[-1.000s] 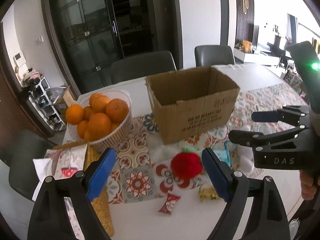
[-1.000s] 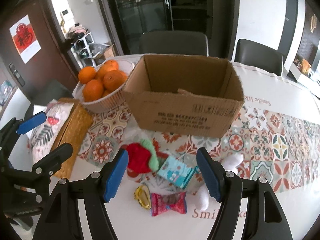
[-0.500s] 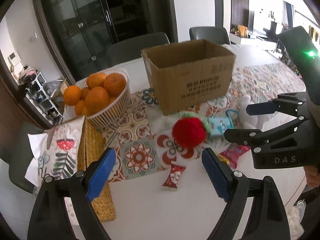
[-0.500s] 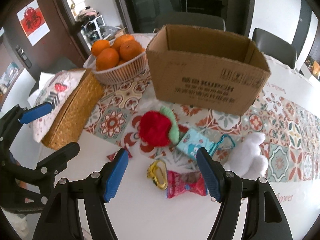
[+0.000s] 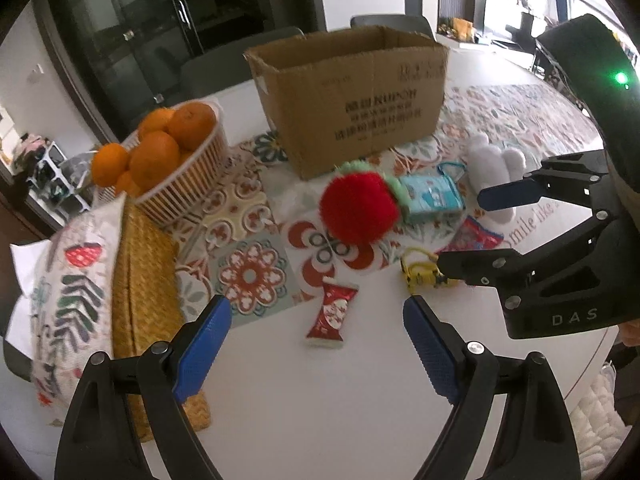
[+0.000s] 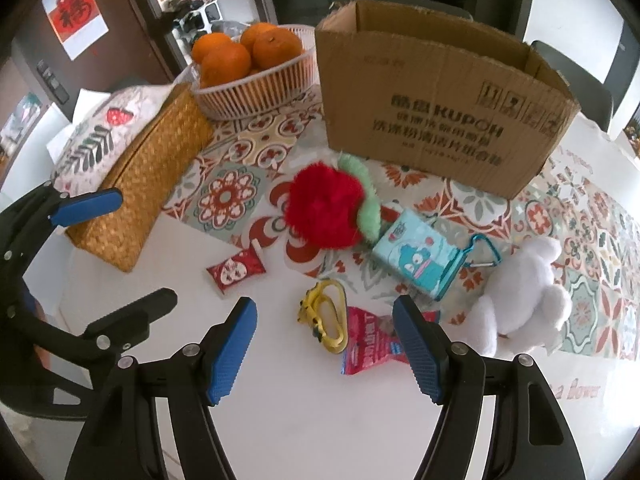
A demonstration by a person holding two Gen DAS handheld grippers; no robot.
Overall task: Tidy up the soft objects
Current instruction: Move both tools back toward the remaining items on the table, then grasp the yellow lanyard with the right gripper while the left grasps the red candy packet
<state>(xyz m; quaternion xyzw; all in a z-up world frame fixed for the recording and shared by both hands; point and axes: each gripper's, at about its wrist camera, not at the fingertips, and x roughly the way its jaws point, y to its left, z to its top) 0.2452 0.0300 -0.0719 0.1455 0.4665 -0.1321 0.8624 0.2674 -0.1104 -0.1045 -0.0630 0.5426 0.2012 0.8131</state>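
A red plush strawberry (image 5: 358,208) (image 6: 326,210) with a green top lies on the patterned runner before an open cardboard box (image 5: 352,96) (image 6: 436,108). A white plush toy (image 5: 494,162) (image 6: 522,284) lies to its right. My left gripper (image 5: 316,344) is open and empty above the white table, near a red candy wrapper (image 5: 332,312). My right gripper (image 6: 326,354) is open and empty over a yellow clip (image 6: 326,316) and a pink packet (image 6: 370,340). It also shows in the left wrist view (image 5: 472,232).
A teal pouch (image 6: 420,258) with a carabiner lies between the plush toys. A white basket of oranges (image 6: 250,76) and a woven tissue box (image 6: 148,172) with a printed cloth stand to the left. Dark chairs stand behind the table.
Both grippers have pulled back toward the table's near edge and dropped lower, so the box and toys look nearer and more side-on. Nothing was picked up; both stay open.
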